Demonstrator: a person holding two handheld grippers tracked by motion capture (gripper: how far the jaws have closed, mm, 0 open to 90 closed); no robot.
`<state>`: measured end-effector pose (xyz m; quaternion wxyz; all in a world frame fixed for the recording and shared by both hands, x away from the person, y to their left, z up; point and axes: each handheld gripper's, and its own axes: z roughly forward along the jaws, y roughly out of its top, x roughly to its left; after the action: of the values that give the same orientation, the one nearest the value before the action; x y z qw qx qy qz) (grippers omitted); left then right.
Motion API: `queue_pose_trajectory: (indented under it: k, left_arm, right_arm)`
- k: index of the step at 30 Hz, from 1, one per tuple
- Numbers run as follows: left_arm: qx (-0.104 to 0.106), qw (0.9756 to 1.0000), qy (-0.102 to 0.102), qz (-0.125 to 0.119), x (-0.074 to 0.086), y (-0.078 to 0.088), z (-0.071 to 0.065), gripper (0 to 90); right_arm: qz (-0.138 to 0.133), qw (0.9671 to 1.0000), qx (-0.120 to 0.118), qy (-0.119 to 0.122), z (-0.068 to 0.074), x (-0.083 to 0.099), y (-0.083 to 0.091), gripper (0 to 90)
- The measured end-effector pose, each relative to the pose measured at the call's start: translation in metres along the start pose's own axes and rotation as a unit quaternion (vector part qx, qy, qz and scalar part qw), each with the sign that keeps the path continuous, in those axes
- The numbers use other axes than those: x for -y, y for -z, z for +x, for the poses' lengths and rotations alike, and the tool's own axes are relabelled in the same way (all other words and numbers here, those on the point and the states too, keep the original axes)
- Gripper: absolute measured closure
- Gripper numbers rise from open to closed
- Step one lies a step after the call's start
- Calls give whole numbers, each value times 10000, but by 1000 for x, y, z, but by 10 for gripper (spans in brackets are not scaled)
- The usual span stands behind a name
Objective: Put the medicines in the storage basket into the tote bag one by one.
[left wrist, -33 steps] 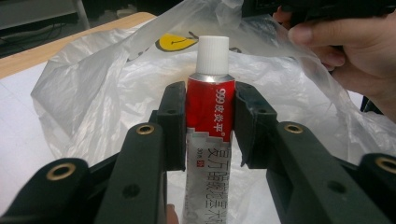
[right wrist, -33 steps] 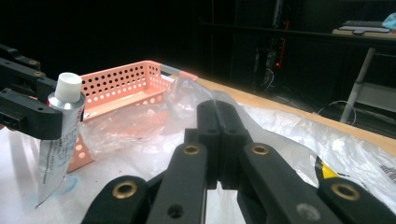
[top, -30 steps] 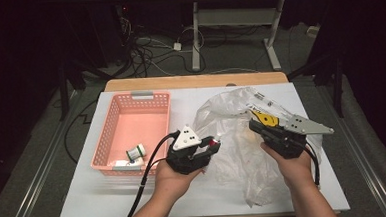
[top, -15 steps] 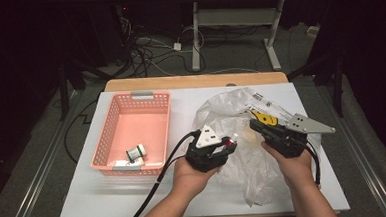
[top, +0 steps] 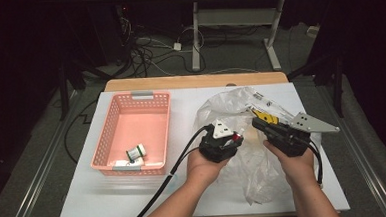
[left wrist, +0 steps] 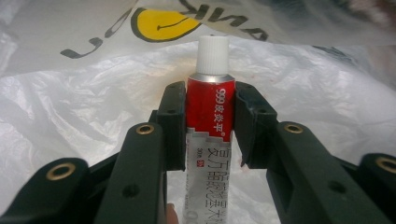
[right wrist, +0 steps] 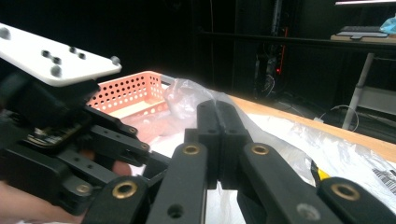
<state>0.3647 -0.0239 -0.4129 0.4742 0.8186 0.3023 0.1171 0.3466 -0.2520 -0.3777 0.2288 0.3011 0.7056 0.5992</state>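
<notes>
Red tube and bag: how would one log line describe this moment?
left gripper: shut on tube | right gripper: shut on bag | basket: beside bag

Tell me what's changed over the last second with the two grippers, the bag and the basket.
The left gripper, shut on the red-and-white tube, has moved right from beside the pink basket to over the plastic bag, close to the right gripper. The right gripper stayed shut at the bag's edge; the basket is unmoved.
</notes>
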Motion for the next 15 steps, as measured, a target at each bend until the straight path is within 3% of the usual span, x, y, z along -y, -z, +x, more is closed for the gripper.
queue_pose_trajectory:
  k: [15]
  left_arm:
    - [-139,9999,-23,45,-2,-35,-1,659]
  right_arm:
    - [-50,10000,19,-36,-2,-1,1,900]
